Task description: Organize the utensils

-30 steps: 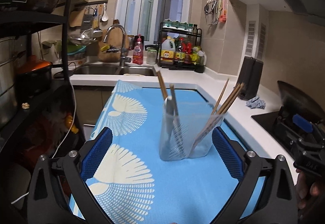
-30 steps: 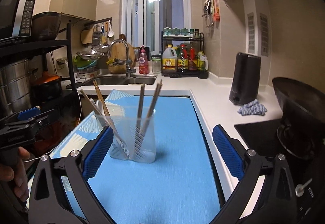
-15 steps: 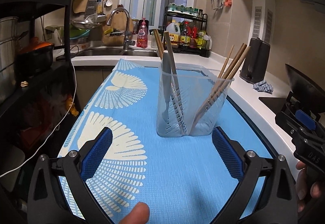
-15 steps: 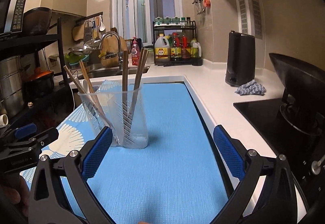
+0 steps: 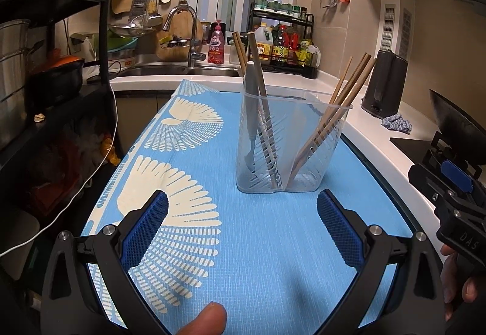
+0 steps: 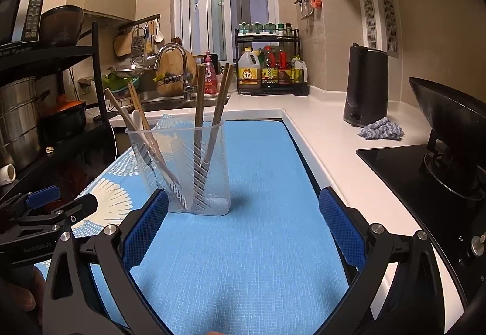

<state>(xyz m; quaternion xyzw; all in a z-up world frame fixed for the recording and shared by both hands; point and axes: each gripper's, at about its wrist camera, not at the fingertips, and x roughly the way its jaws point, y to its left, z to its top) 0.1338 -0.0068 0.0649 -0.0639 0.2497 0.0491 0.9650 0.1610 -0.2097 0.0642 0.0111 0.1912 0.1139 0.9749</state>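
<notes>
The left tongs [image 5: 242,212] stand wide open with nothing between their blue pads, low over the blue mat [image 5: 267,244] that covers the table [image 5: 376,134]. The right tongs [image 6: 243,213] are spread just as wide and are likewise empty, also low over the mat.

Straight ahead of the left tongs, just beyond their tips, stands the clear utensil holder [image 5: 288,147], upright on the mat. From the right tongs it sits ahead and a little to the left, its base close to the left pad but not touching it. A slotted divider splits the holder into two compartments. Seen from the left tongs, the left compartment holds a grey-handled utensil [image 5: 251,110] and wooden chopsticks [image 5: 259,83] leaning near upright; the right compartment holds more chopsticks [image 5: 343,101] tilted out to the right.

In the left wrist view the body of the right tongs shows at the far right edge; in the right wrist view the left ones show at the lower left.

Further out, beyond the holder, lie a sink with a curved faucet [image 5: 185,28] and a rack of bottles [image 5: 282,40]. To the right of both tongs, on the white table, stand a black kettle [image 6: 366,86] with a blue cloth [image 6: 381,128] just beside it, and a dark wok [image 6: 449,116] on the cooktop.
</notes>
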